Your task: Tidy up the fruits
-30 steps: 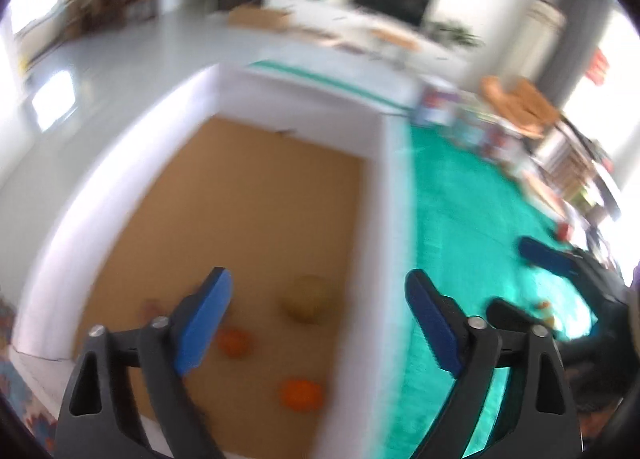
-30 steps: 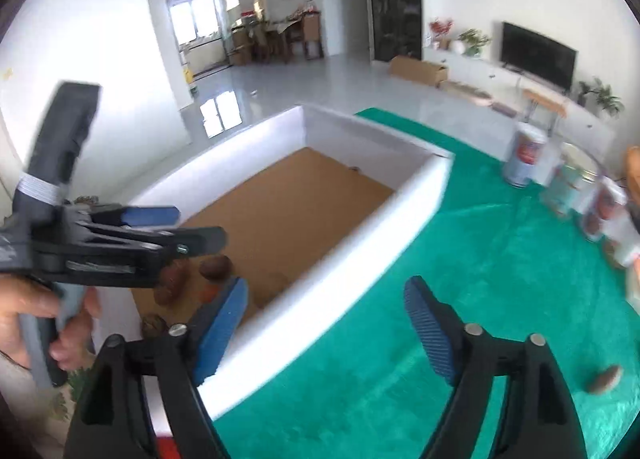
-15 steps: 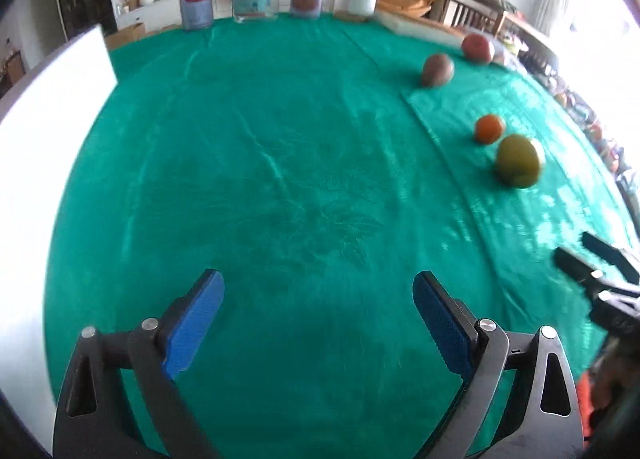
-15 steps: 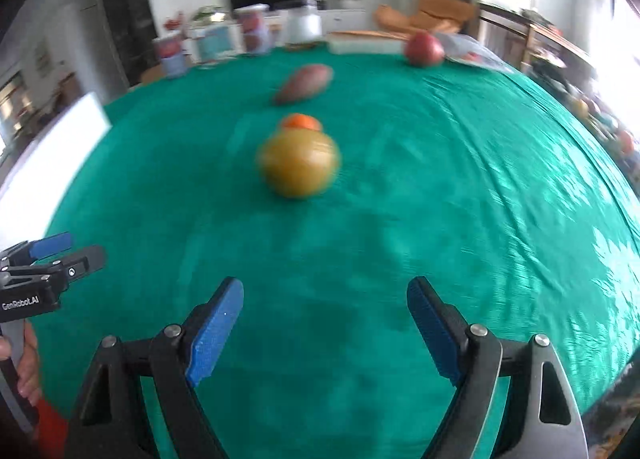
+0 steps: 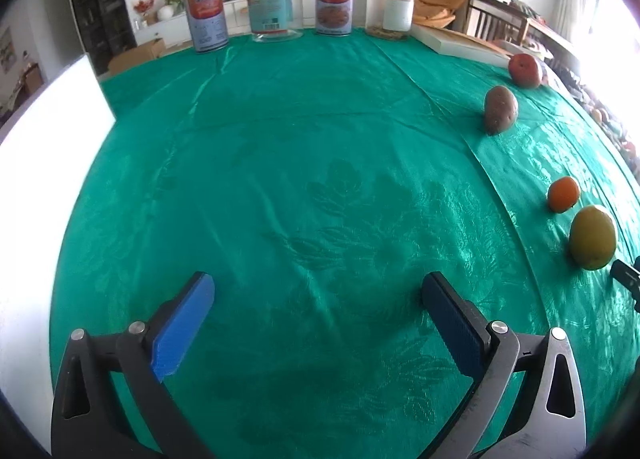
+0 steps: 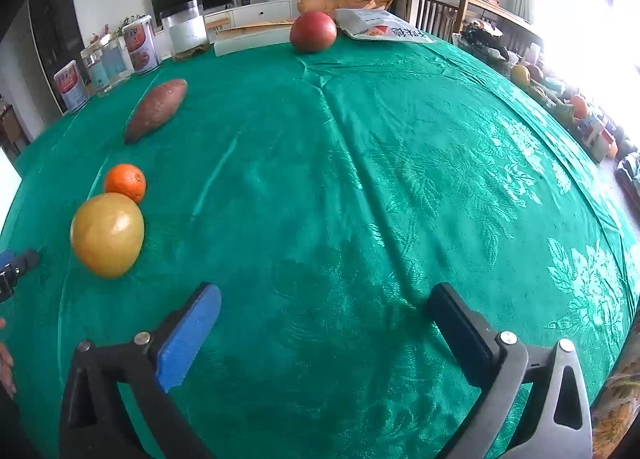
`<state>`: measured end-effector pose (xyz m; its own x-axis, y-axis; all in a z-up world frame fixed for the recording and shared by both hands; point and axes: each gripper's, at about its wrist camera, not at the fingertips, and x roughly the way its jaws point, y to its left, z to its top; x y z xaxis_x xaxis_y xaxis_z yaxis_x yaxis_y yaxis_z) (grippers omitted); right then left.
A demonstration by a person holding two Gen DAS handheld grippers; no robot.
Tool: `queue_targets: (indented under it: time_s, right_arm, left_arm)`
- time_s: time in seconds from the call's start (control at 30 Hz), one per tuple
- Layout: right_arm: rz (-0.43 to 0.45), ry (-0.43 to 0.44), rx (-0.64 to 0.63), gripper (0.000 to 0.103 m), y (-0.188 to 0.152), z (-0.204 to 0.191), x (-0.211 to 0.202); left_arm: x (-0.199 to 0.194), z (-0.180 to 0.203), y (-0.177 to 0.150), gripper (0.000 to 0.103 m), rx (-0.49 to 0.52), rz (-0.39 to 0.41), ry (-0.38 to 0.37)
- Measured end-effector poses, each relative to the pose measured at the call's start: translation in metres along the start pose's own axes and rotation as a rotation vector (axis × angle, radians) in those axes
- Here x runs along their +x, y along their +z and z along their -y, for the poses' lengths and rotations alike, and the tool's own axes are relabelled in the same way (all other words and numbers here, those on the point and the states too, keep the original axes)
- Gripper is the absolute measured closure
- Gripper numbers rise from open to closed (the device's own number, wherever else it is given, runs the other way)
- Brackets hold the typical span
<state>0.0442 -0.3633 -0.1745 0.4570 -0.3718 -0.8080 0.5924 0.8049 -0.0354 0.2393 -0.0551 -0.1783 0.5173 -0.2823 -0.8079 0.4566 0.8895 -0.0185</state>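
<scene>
On the green tablecloth (image 5: 304, 163) lie a yellow-green round fruit (image 5: 592, 237) (image 6: 107, 235), a small orange (image 5: 563, 194) (image 6: 125, 182), a brown sweet potato (image 5: 500, 109) (image 6: 156, 110) and a red round fruit (image 5: 525, 70) (image 6: 313, 32). My left gripper (image 5: 316, 299) hovers over bare cloth, well left of the fruits; its jaws are opening with nothing between them. My right gripper (image 6: 328, 311) is also opening and empty, with the yellow-green fruit to the left of its left finger. The white box wall (image 5: 48, 131) stands at the left.
Along the table's far edge stand a printed can (image 5: 208, 17), a glass jar (image 5: 273, 5), another can (image 5: 334, 3) and a clear container (image 5: 390, 5). A flat white box (image 5: 460, 45) and a printed packet (image 6: 384, 31) lie near the red fruit.
Both views have swung away from the white box with fruit inside to the green table. The loose fruits have come into view, and both pairs of jaws stand wider.
</scene>
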Motion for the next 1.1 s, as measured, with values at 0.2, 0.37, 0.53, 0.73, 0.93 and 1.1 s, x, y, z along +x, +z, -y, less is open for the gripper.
queue_targets:
  time_s: [0.2,0.37,0.53,0.73,0.93,1.1]
  right_arm:
    - [0.001,-0.001,0.003,0.000,0.0029,-0.0054,0.0029]
    - [0.001,-0.002,0.004,0.000,0.0027,-0.0055,0.0029]
    - [0.001,-0.001,0.004,0.000,0.0027,-0.0055,0.0029]
    - [0.001,-0.002,0.004,0.000,0.0031,-0.0057,0.0032]
    - [0.001,-0.002,0.004,0.000,0.0022,-0.0060,0.0025]
    - [0.000,-0.002,0.004,0.000,0.0023,-0.0061,0.0025]
  left_arm:
    - [0.0008,-0.0007,-0.0011,0.000,-0.003,0.000,0.002]
    - [0.0004,-0.0007,-0.0014,0.000,-0.003,0.000,0.002]
    - [0.0014,-0.0013,-0.0005,0.000,-0.010,0.000,0.009]
    - [0.0020,-0.0011,-0.0001,0.000,-0.011,0.000,0.011]
    - [0.0019,-0.0011,-0.0003,0.000,-0.012,0.000,0.010]
    - [0.0020,-0.0010,-0.0003,0.000,-0.012,0.000,0.010]
